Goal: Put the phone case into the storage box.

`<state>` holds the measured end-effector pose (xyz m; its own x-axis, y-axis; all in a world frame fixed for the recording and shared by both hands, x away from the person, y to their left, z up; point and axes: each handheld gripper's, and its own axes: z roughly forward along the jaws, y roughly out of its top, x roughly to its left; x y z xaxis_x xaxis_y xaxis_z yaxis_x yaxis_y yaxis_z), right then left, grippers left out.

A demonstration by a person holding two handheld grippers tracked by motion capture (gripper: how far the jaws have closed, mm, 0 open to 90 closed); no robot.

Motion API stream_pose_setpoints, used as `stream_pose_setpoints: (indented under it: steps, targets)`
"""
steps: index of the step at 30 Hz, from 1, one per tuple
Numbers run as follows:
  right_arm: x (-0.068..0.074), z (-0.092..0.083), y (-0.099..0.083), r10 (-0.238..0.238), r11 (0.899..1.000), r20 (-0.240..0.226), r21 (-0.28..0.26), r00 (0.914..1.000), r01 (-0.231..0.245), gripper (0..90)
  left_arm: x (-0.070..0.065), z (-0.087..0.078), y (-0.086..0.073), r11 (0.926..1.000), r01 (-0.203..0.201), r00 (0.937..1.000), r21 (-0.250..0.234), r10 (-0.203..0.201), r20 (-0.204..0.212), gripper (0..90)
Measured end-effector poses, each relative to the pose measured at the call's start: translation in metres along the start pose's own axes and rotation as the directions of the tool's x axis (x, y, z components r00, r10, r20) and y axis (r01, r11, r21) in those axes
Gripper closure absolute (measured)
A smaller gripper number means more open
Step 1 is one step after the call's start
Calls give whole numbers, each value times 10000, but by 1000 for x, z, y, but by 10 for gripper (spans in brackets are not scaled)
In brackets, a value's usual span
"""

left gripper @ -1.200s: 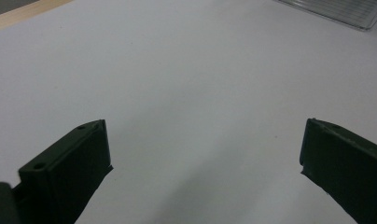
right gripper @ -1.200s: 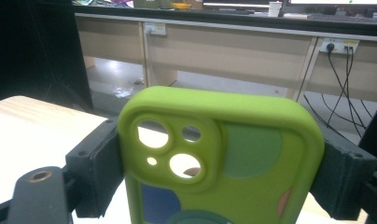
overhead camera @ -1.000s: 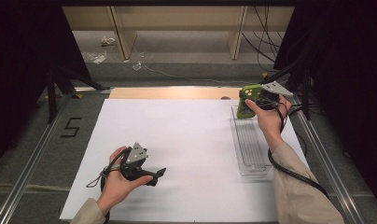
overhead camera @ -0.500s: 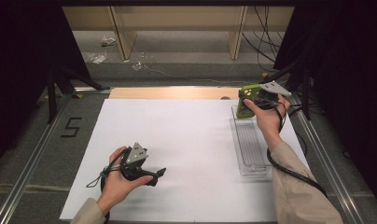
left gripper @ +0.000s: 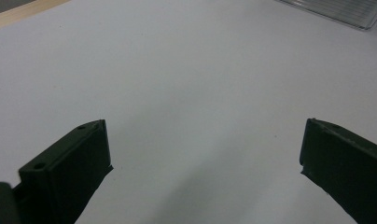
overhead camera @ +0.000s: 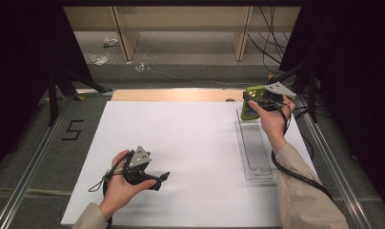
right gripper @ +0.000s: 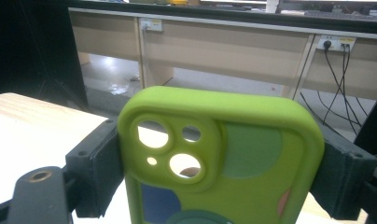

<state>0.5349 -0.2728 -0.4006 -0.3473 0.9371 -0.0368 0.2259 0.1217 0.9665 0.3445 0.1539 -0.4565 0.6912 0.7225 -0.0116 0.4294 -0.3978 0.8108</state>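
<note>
Right gripper view: my right gripper (right gripper: 214,172) clamps the light, pliable green phone case (right gripper: 224,154) across its sides, above the clear tray (overhead camera: 254,148).

Sheet (overhead camera: 195,143): white, I see it covering the table.
Board (overhead camera: 176,95): wooden strip at sheet's far edge.
Mark (overhead camera: 72,130): black "5" left of sheet.
Cables (right gripper: 336,79): I spot them plugged into sockets.

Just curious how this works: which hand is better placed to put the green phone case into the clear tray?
Right. Its jaws already grip the case just above the tray's far end; the left gripper rests open across the sheet.
</note>
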Motion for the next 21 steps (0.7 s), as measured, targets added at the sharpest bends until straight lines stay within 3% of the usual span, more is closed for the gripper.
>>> stream_pose_setpoints:
  steps: [21]
  targets:
    - [2, 11, -1, -42, 9994, 154, 349, 9999, 37, 171, -1, 0, 0, 10000, 14, 10000, -19, -14, 13, 11]
